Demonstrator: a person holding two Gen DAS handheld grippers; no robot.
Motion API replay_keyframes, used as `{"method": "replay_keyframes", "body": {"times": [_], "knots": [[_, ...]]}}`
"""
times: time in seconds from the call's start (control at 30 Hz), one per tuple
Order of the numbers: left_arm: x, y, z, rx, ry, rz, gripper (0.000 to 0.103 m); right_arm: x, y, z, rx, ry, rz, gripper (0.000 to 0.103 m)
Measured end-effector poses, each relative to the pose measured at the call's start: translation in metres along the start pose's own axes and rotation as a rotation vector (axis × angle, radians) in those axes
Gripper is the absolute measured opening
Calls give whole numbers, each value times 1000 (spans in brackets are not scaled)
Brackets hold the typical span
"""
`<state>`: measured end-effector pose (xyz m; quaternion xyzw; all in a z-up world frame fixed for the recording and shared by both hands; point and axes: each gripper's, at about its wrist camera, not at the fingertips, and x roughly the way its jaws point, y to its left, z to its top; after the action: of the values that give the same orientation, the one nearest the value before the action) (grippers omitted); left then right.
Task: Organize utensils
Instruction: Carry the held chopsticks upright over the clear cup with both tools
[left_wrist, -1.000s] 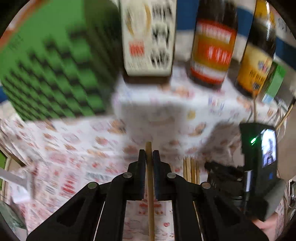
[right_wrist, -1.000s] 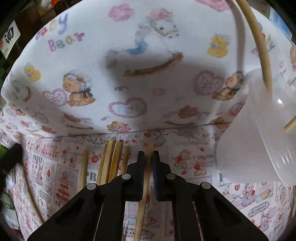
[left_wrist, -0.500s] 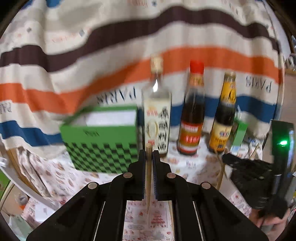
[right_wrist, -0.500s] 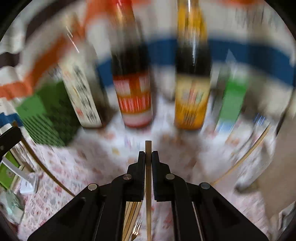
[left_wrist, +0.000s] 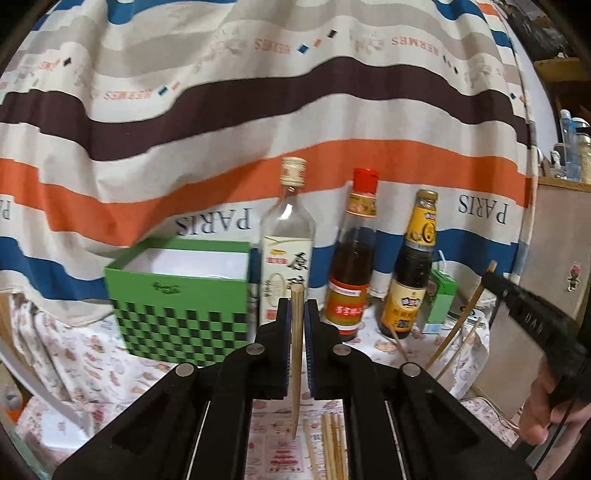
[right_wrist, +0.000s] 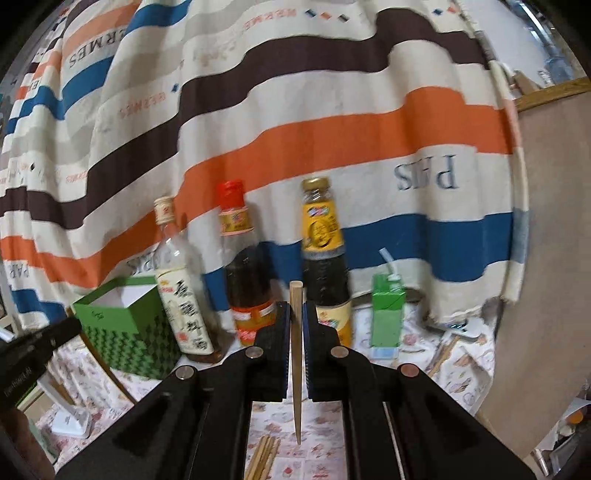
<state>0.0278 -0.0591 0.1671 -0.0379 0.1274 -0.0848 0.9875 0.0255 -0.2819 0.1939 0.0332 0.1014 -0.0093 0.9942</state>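
Even indoor light, soft shadows; strong fisheye bending and dark corners, with slight blur in the right view.

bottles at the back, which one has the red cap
The middle bottle, with amber-brown liquid, stands between the cream-capped clear bottle and the gold-capped dark bottle.

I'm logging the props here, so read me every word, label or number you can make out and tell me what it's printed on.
"PARIS": striped cloth behind the bottles, large dark letters.
"HERMES": same cloth, small orange letters, mirrored in places.
Clear bottle: large Chinese characters on the label, not clearly legible.
Red-capped bottle, yellow-labelled bottle, green carton, green box: print too small or blurred.
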Motion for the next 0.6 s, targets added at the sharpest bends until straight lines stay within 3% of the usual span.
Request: {"method": "replay_keyframes", "body": {"times": [0.13, 0.37, 0.47, 0.6], "knots": [[4, -10, -5, 2, -18, -55, 6, -4, -24, 6, 56, -16, -1, 7], [2, -40, -5, -53, -154, -95, 6, -8, -61, 16, 151, -21, -34, 7], [13, -58, 4, -102, -151, -187, 6, -14, -74, 18, 174, -53, -24, 7], [23, -89, 10, -92, -180, -253, 6, -16, -101, 19, 247, -66, -50, 7]]}}
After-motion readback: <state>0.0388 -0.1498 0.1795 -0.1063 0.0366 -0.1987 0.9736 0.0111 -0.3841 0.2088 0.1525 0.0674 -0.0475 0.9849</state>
